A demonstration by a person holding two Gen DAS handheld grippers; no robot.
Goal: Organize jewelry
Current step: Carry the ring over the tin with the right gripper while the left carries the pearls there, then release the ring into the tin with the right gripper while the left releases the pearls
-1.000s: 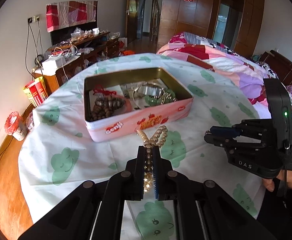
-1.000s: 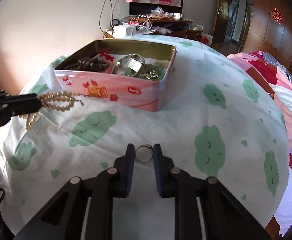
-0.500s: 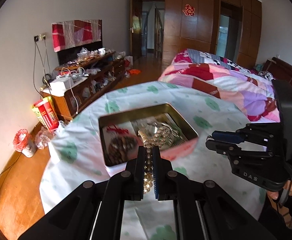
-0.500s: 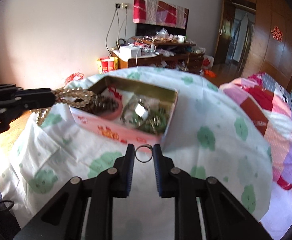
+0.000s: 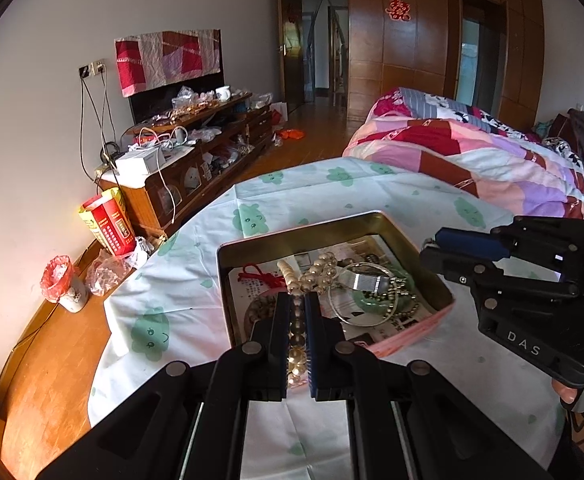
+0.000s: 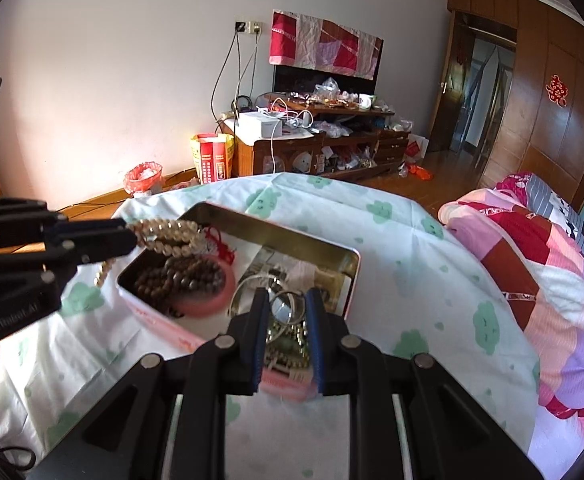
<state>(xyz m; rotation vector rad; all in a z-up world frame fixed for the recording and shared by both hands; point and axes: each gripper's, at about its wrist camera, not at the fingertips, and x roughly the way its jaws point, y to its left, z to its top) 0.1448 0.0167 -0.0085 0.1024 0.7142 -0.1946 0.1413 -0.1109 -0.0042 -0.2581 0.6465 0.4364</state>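
Step in hand: carrying two pieces of jewelry to the tin, each in its own gripper, both poised above its open top.
Left gripper: clenched on a pearl bead strand, the beads pinched between the pads at lower centre of the left wrist view; a loop of the strand sticks out past the tips over the tin's interior, and a tail hangs below.
Right gripper: grasping a thin metal ring between its pads, at centre of the right wrist view, above the tin's near corner.
Tin contents: dark wooden beads on a pink dish at the left of the right wrist view; a red tassel knot; a silver bangle; a green jade piece and a beaded chain, all on printed paper lining.
Where the task's things are: strand and ring both held in the air over the tin, neither yet resting inside.
Next move, as a judgement: lower each gripper a little into the tin and let go, choosing a bare patch of lining so pieces do not tangle.
What stands in the way: the bangle and chain crowd the spot under the ring; the hanging tail of pearls could catch on the tin rim; the two grippers are near each other over one small box.
Surroundings: cloud-print tablecloth, patchwork quilt at right, cluttered cabinet at upper left.
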